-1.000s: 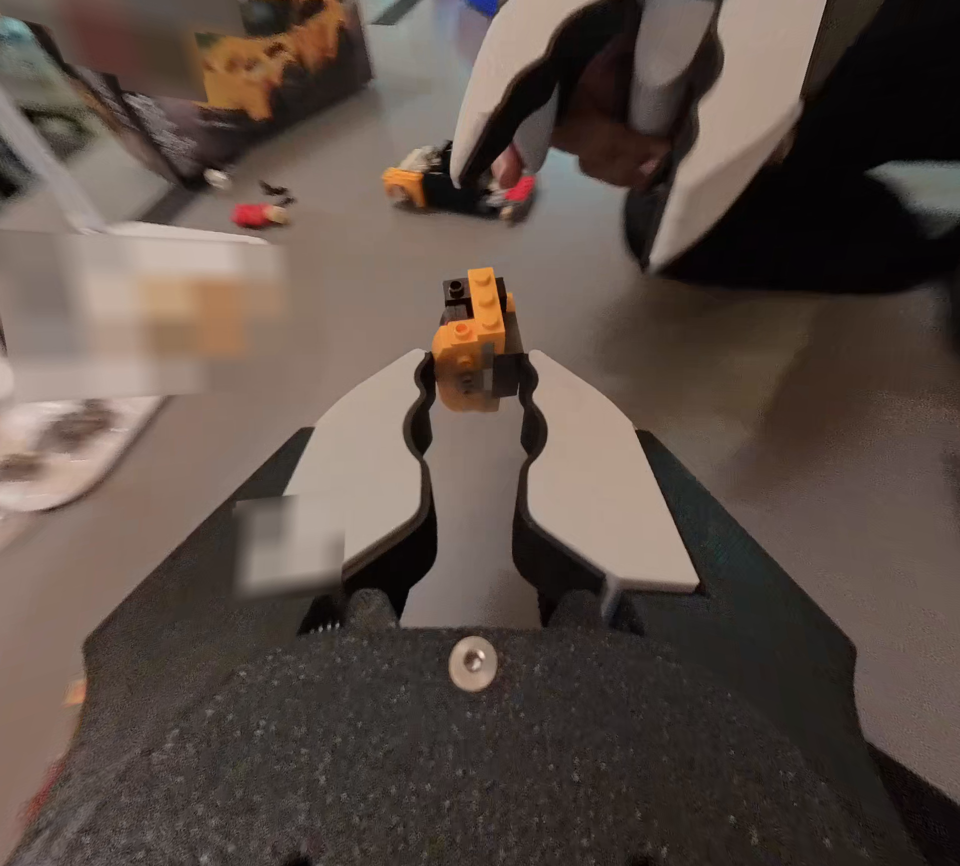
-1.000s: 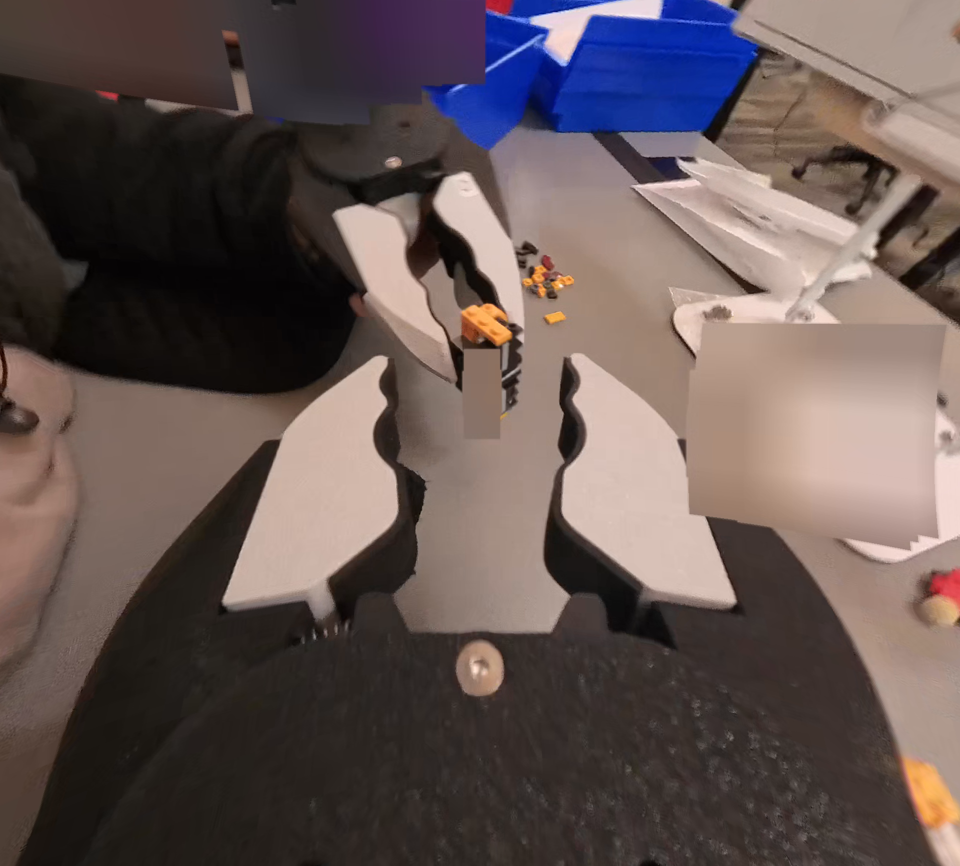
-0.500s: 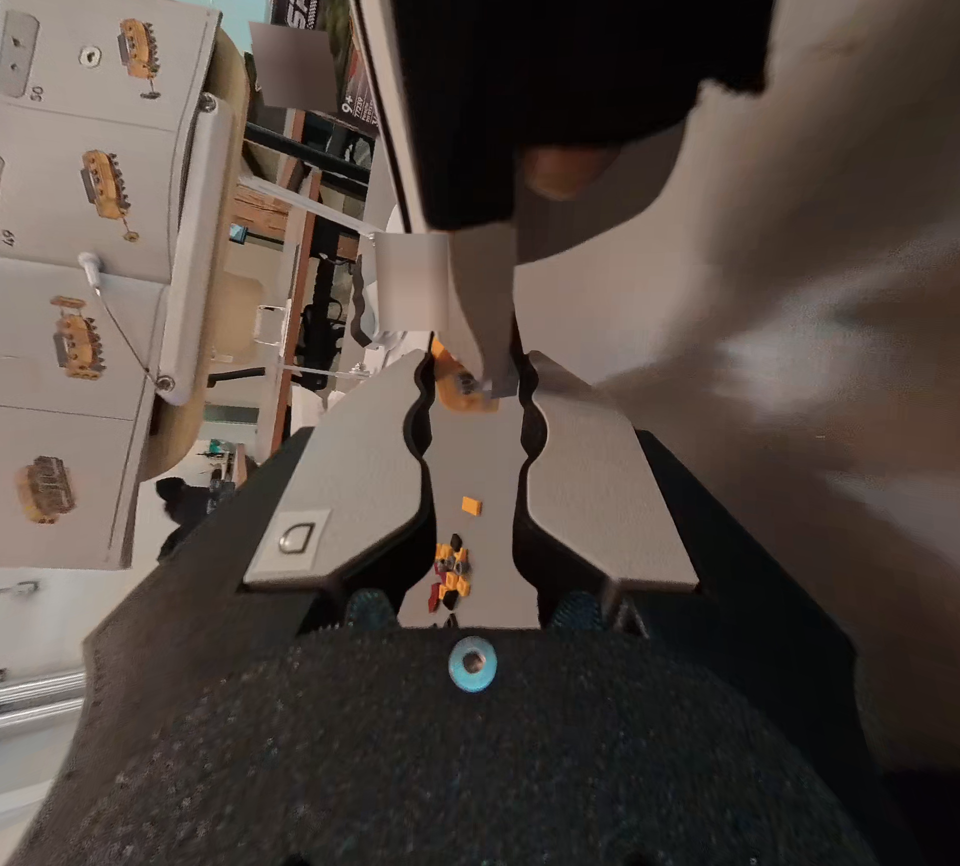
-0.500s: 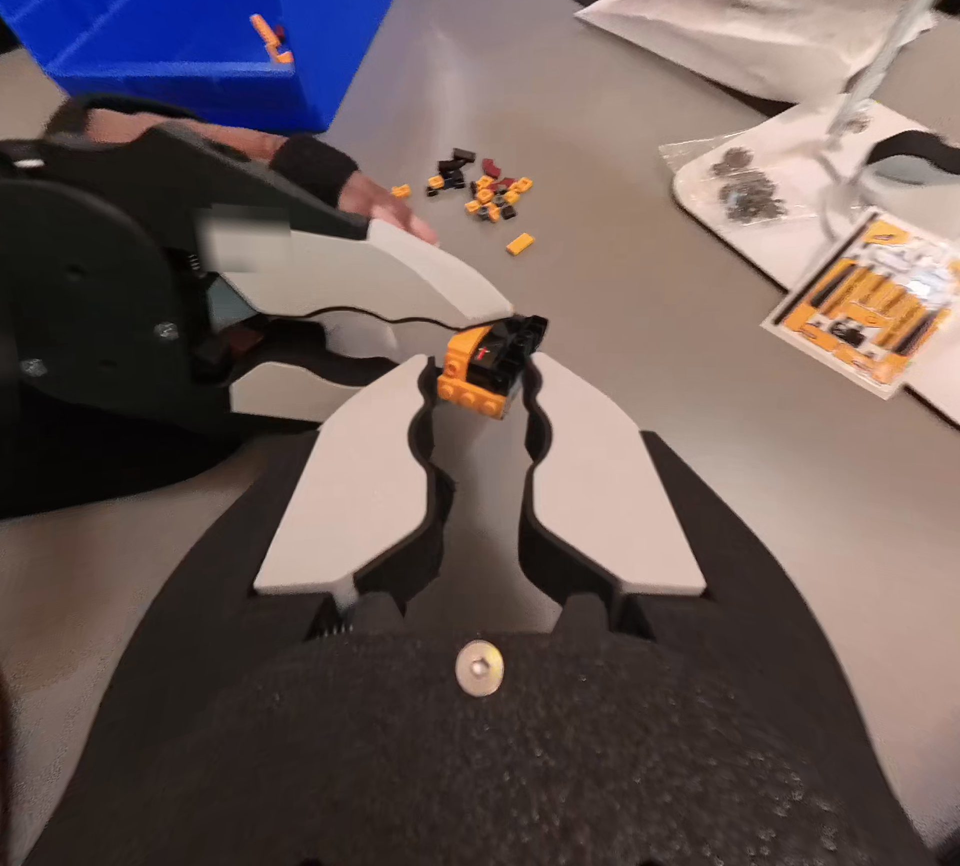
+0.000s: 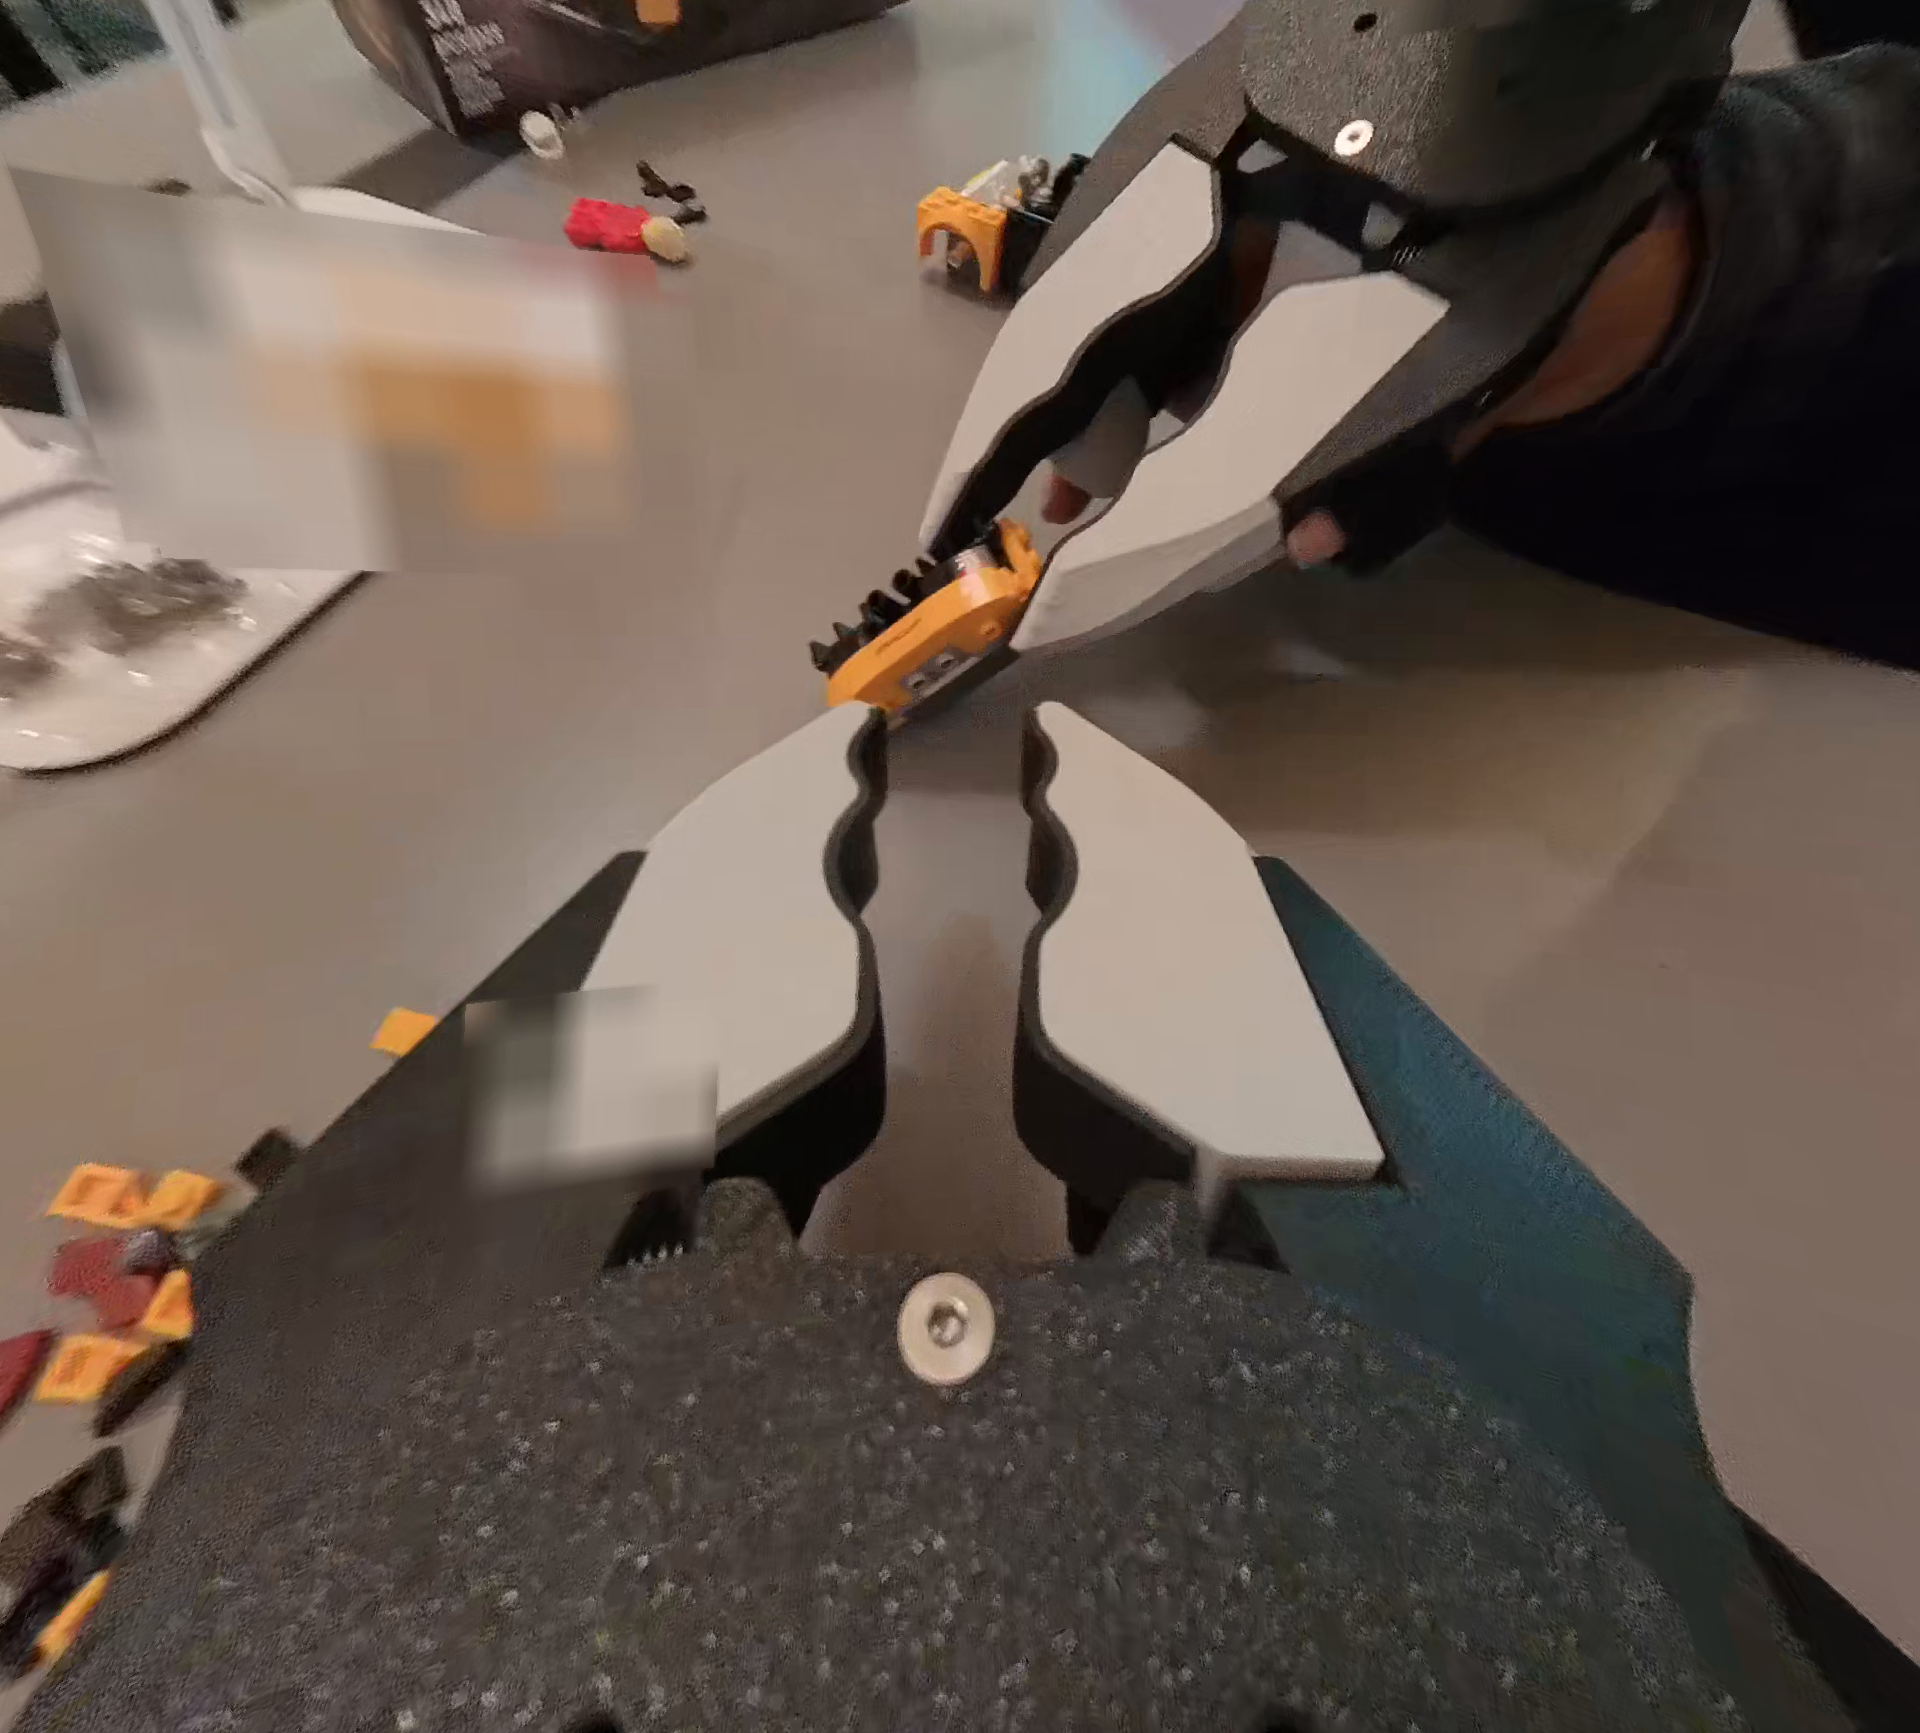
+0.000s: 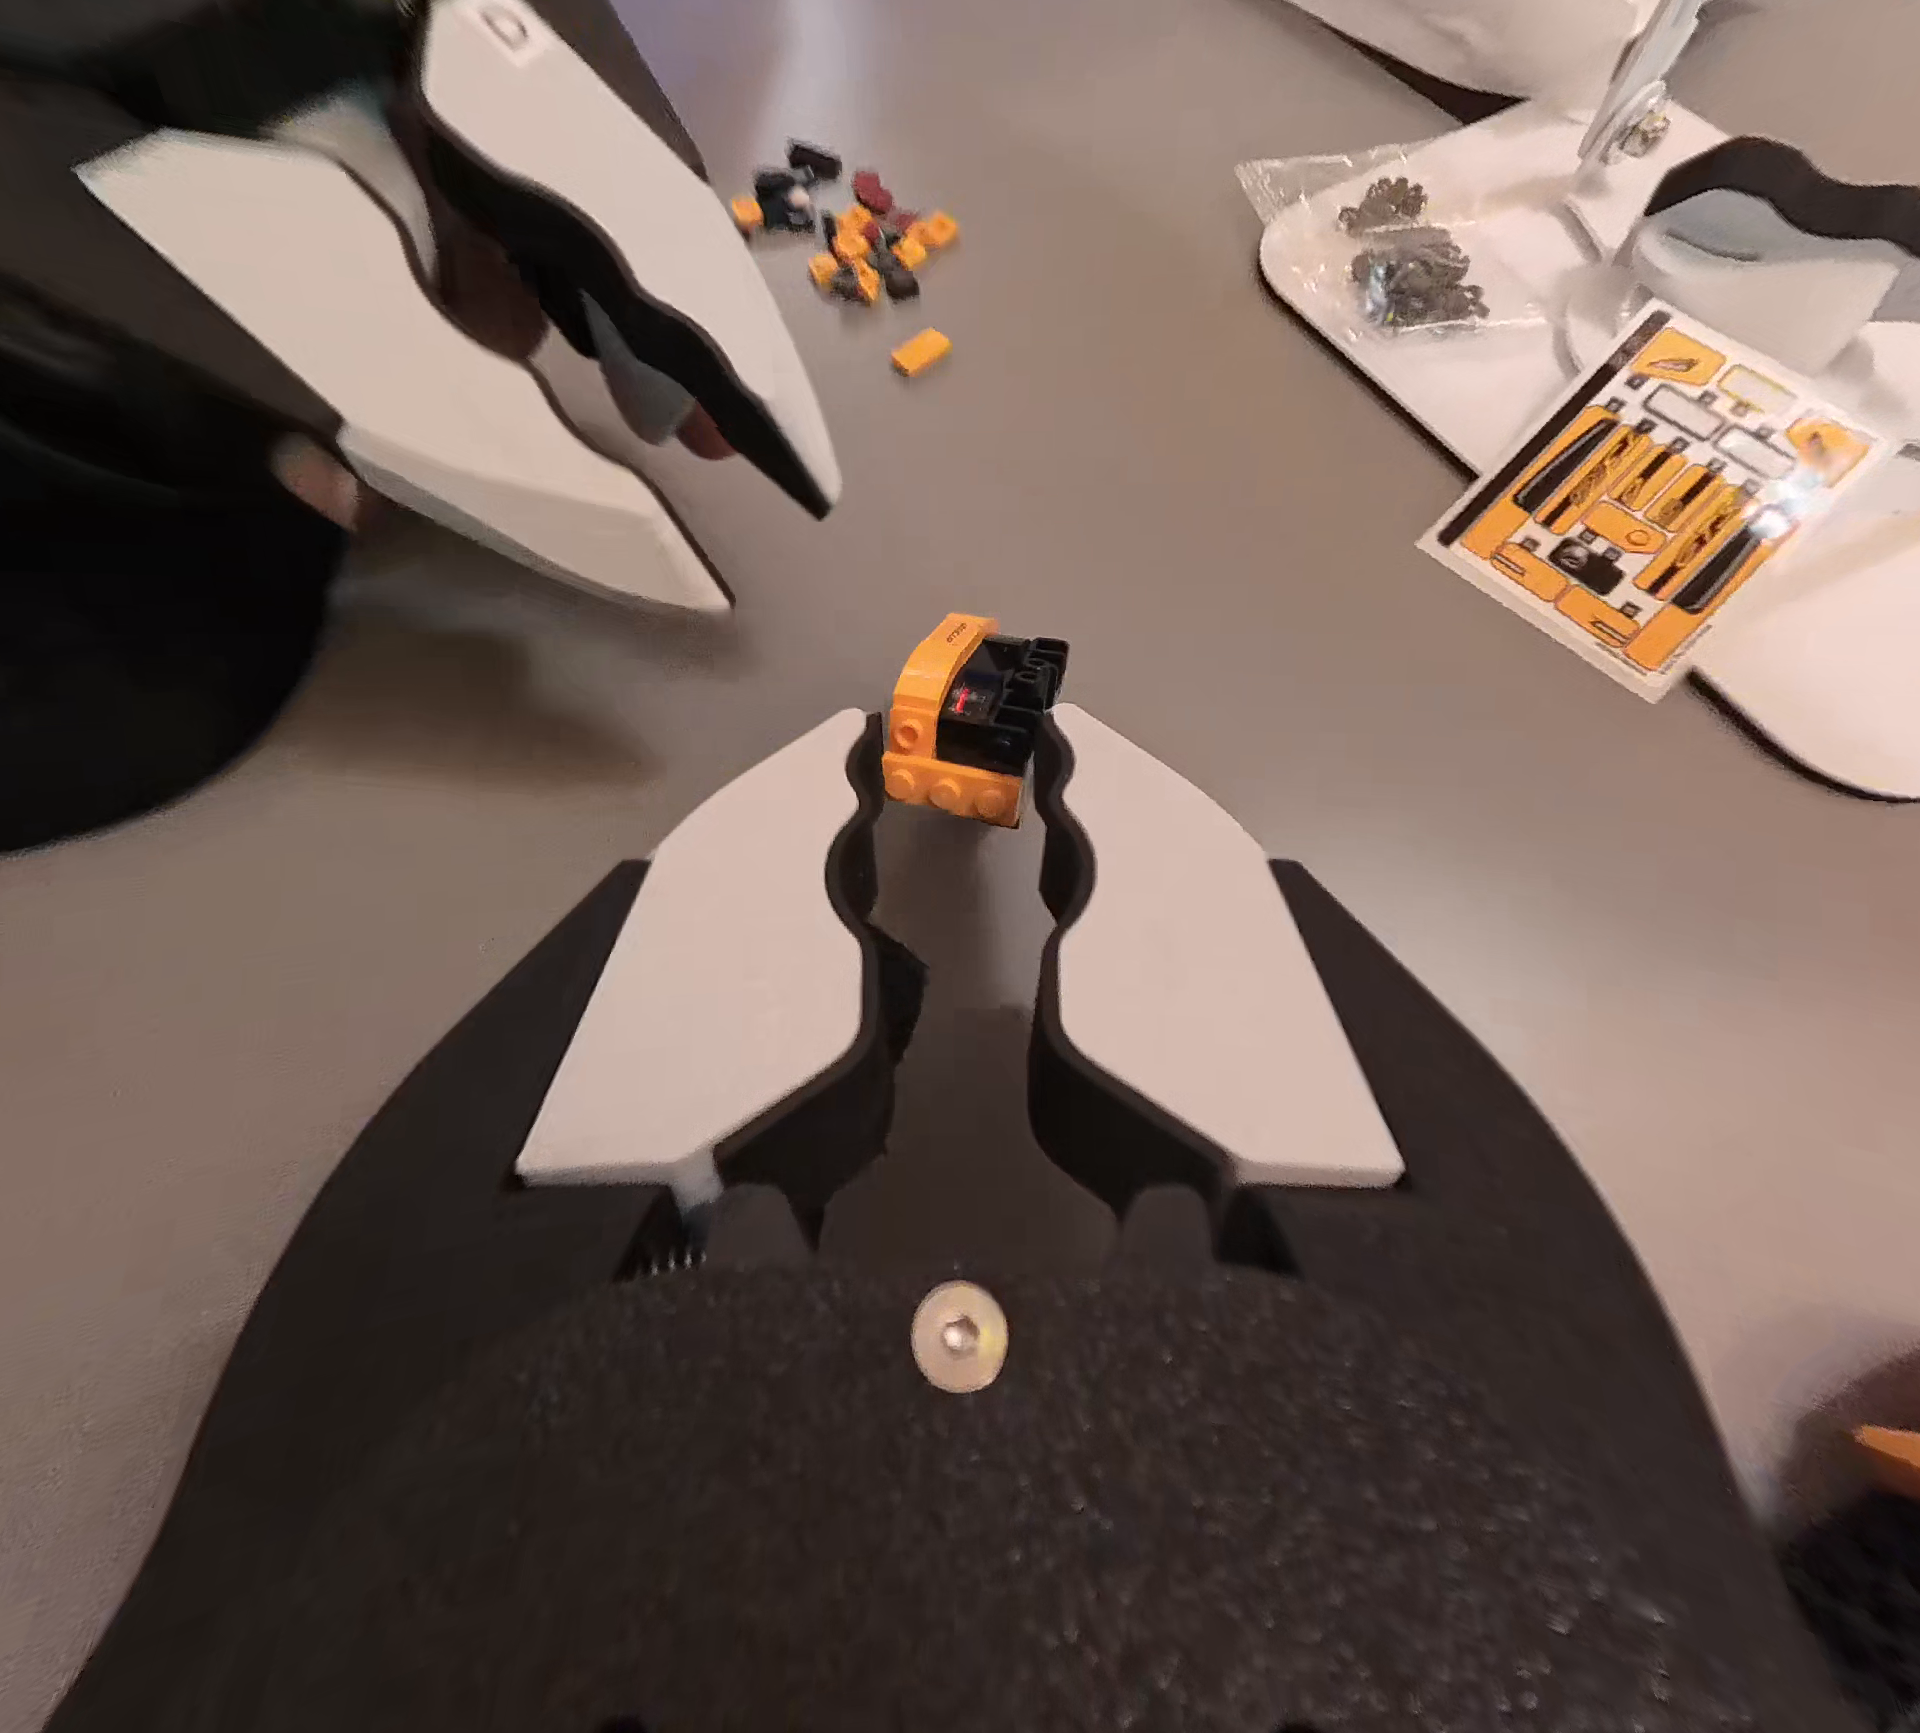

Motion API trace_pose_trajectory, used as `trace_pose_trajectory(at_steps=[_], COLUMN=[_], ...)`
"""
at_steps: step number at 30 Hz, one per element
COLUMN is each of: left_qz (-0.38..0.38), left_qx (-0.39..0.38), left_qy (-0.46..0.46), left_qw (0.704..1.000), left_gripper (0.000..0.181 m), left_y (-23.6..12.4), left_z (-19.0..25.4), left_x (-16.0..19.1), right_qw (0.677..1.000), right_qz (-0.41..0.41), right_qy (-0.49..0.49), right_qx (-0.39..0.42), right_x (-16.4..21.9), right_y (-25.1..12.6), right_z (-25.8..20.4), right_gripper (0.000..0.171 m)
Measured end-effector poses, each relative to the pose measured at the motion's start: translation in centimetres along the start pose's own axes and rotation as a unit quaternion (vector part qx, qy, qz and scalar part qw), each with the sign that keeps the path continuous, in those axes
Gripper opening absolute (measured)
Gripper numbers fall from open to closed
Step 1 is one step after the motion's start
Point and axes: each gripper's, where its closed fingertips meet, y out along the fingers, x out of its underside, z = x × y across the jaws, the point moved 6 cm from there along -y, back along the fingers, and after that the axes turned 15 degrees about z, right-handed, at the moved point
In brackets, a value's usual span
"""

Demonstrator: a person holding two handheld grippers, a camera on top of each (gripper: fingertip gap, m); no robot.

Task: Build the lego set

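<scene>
R gripper (image 6: 958, 738) jaws clamp orange-blk lego assy (image 6: 966, 727) over table (image 6: 1195, 540).

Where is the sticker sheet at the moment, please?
In the right wrist view the sticker sheet lies at the right, on the white base, beside a bag of dark parts.

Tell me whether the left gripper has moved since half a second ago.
Yes. The left gripper has pulled back leftward, off the lego piece that the right gripper holds; bare table now separates them, near the loose bricks.

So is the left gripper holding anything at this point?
No. The left gripper is open and empty, grey table between its fingers; the orange-and-black lego piece sits clamped in the right gripper.
</scene>
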Motion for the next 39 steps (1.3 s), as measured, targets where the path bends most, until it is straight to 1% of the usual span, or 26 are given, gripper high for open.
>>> trace_pose_trajectory(at_steps=[2, 8, 14, 16, 18, 21, 25, 28, 31, 33, 37, 39], left_qz=[-0.007, -0.047, -0.081, -0.090, -0.094, -0.098, -0.104, -0.108, -0.109, -0.106, -0.085, -0.072], left_qx=[0.009, 0.008, 0.010, 0.011, 0.014, 0.022, 0.023, 0.023, 0.025, 0.032, 0.048, 0.057], left_qy=[-0.013, -0.008, -0.010, -0.010, -0.010, -0.005, 0.007, 0.008, 0.005, -0.004, -0.039, -0.059], left_qw=[1.000, 0.999, 0.997, 0.996, 0.995, 0.995, 0.994, 0.994, 0.994, 0.994, 0.994, 0.994], left_gripper=[0.017, 0.017, 0.018, 0.018, 0.018, 0.019, 0.024, 0.025, 0.026, 0.028, 0.034, 0.034], left_y=[0.1, 0.4, 0.4, 0.5, 0.5, 0.6, 0.7, 0.8, 0.9, 0.9, 0.7, 0.5], left_z=[0.1, 0.1, 0.2, 0.2, 0.3, 0.4, 0.6, 0.6, 0.7, 0.7, 0.5, 0.3], left_x=[0.3, 1.4, 2.2, 2.3, 2.4, 2.5, 2.6, 2.7, 2.7, 2.6, 2.2, 1.9], right_qw=[0.999, 0.997, 0.997, 0.997, 0.997, 0.996, 0.995, 0.995, 0.994, 0.994, 0.993, 0.991], right_qz=[-0.021, -0.062, -0.073, -0.071, -0.066, -0.070, -0.078, -0.076, -0.077, -0.078, -0.080, -0.084], right_qy=[-0.033, -0.047, -0.030, -0.019, -0.011, -0.004, -0.020, -0.013, -0.027, -0.024, -0.017, -0.017], right_qx=[0.018, 0.027, -0.021, -0.038, -0.037, -0.048, -0.054, -0.070, -0.072, -0.076, -0.089, -0.102], right_x=[0.5, 1.4, 1.5, 1.3, 1.2, 1.3, 1.5, 1.4, 1.4, 1.4, 1.4, 1.5], right_y=[0.3, 0.8, 0.8, 0.6, 0.4, 0.3, 0.6, 0.6, 0.6, 0.6, 0.5, 0.4], right_z=[-0.2, -0.7, -2.0, -2.1, -1.8, -1.9, -2.5, -2.9, -3.2, -3.2, -3.4, -3.7], right_gripper=[0.027, 0.027, 0.026, 0.030, 0.035, 0.035, 0.035, 0.031, 0.032, 0.033, 0.028, 0.027])
